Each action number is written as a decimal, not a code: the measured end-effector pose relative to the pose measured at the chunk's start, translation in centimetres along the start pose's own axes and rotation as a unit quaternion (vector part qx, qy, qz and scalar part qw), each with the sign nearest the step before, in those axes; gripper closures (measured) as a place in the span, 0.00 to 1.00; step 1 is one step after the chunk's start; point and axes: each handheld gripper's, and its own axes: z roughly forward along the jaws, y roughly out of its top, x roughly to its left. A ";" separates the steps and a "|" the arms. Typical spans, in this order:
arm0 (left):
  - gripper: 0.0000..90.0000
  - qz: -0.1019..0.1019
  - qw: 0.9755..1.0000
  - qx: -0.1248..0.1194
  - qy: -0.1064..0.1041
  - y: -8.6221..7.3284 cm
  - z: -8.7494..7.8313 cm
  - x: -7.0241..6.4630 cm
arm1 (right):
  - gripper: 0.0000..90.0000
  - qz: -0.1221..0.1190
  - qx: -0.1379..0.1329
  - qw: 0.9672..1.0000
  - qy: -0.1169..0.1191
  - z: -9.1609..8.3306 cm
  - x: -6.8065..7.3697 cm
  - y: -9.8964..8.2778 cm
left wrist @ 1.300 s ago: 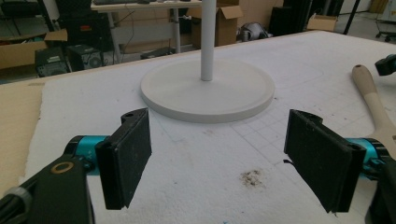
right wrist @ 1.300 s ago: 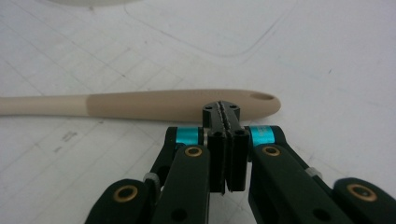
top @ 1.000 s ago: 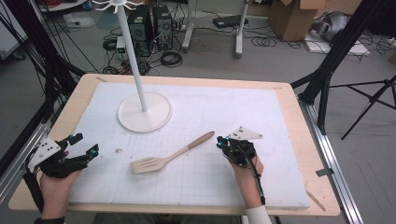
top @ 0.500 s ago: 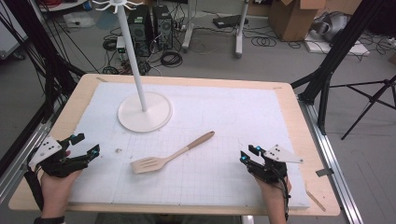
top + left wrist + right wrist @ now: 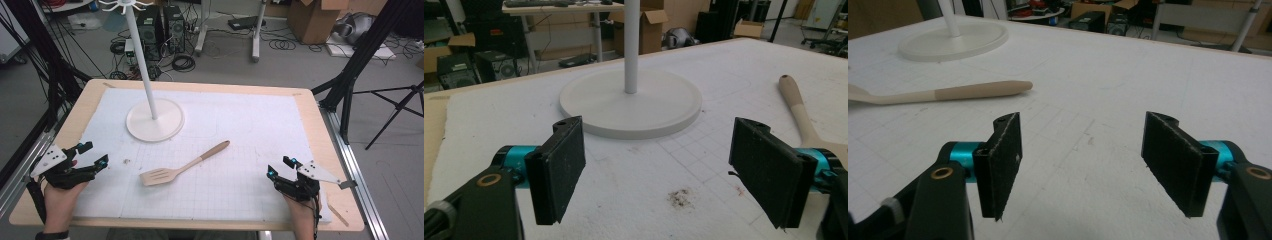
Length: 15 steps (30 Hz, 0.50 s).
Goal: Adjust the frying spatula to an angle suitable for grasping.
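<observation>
A wooden slotted spatula (image 5: 181, 164) lies flat on the white mat, blade toward the front left and handle toward the back right. Its handle (image 5: 963, 92) also shows in the right gripper view and its handle end (image 5: 793, 97) in the left gripper view. My left gripper (image 5: 92, 155) rests at the front left of the table, open, nothing between its pads (image 5: 563, 165). My right gripper (image 5: 280, 167) sits at the front right, well clear of the spatula. Its jaws have just been opening and stand wide with nothing between the pads (image 5: 1003, 160).
A white stand with a round base (image 5: 155, 120) and a tall pole (image 5: 142, 60) rises at the back left of the mat. The wooden table edge (image 5: 330, 150) borders the mat. Boxes, cables and tripod legs lie on the floor beyond.
My right gripper has drawn back from beside the spatula handle to the front right corner and its jaws have spread apart. The spatula and my left gripper have not moved.
</observation>
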 end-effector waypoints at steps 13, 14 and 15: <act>0.24 0.001 1.000 -0.006 -0.014 0.6 -0.6 -0.3 | 0.23 0.018 0.004 1.000 -0.001 0.2 -0.7 -0.1; 0.24 0.001 1.000 -0.006 -0.014 0.6 -0.6 -0.3 | 0.23 0.016 0.004 1.000 -0.003 0.2 -0.8 -0.1; 0.24 0.001 1.000 -0.007 -0.016 0.7 -0.6 -0.4 | 0.23 0.019 0.003 1.000 -0.003 0.2 -0.8 -0.1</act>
